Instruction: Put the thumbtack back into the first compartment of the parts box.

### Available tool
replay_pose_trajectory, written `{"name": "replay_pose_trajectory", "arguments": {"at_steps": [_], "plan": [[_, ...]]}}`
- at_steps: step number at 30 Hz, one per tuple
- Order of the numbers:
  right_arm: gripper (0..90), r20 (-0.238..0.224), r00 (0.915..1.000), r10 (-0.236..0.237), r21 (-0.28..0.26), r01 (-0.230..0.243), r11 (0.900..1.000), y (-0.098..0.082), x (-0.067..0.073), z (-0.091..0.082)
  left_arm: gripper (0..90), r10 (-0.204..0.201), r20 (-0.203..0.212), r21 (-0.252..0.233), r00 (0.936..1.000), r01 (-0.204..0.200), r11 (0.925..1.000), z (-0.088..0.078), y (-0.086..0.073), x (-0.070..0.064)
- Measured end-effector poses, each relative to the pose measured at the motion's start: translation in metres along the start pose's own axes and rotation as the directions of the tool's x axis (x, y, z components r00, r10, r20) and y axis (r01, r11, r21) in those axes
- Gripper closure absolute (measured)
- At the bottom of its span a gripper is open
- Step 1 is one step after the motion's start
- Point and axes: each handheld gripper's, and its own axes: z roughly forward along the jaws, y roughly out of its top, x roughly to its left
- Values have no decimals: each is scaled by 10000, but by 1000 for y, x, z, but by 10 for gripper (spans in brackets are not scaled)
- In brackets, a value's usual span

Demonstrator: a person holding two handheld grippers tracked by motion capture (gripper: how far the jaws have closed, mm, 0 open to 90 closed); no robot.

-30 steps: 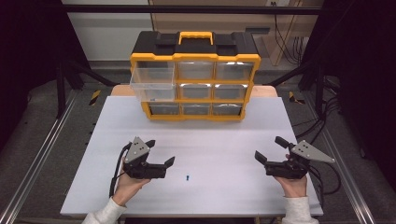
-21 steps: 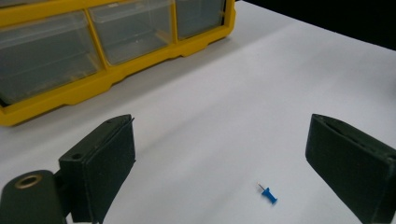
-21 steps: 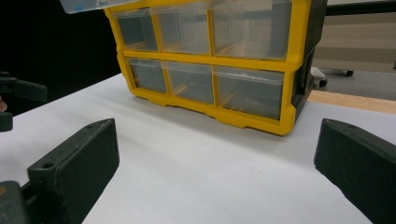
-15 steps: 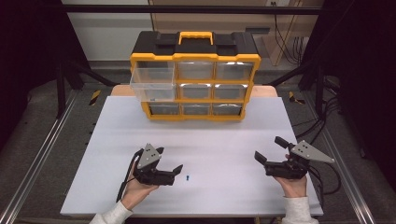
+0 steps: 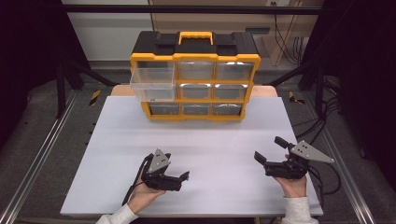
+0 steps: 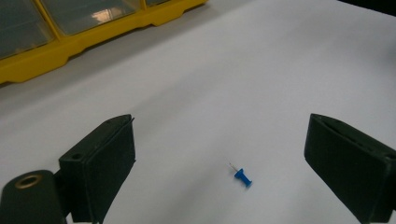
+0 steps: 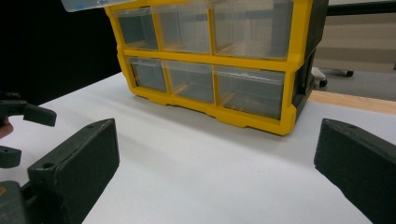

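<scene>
Since the earlier frames, the left gripper (image 5: 180,179) has been carried rightward across the white table (image 5: 210,135) and lowered toward the blue pushpin (image 6: 243,177). Its jaws are spread wide, with the pin lying on the table between them, nearer the right one. The pin's long axis runs from about 10 o'clock at the needle to 4 o'clock at the head. The right gripper (image 5: 271,151) is parked well apart, jaws released; the yellow drawer organizer (image 5: 194,77) sits at 12 o'clock.

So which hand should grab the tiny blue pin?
Left, probably. The left gripper is open with the blue pushpin lying on the white table between its jaws. The right gripper is off to the side, facing the yellow drawer box.
</scene>
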Motion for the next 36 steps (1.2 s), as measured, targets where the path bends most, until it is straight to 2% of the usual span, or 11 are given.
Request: {"name": "replay_pose_trajectory", "arguments": {"at_steps": [13, 23, 36], "plan": [[5, -18, 10000, 7, -13, -7, 10000, 0, 0, 1, 166, -191, 37, 898, 9998, 187, 9958, 18, -9, -10], [5, -21, 10000, 5, 1, -5, 10000, 0, 0, 0, 330, -393, -55, 1475, 9992, 396, 9883, 30, -16, -17], [5, -14, 10000, 6, 1, -6, 10000, 0, 0, 0, 563, -538, -178, 1841, 9984, 562, 9813, 36, -18, -21]]}}
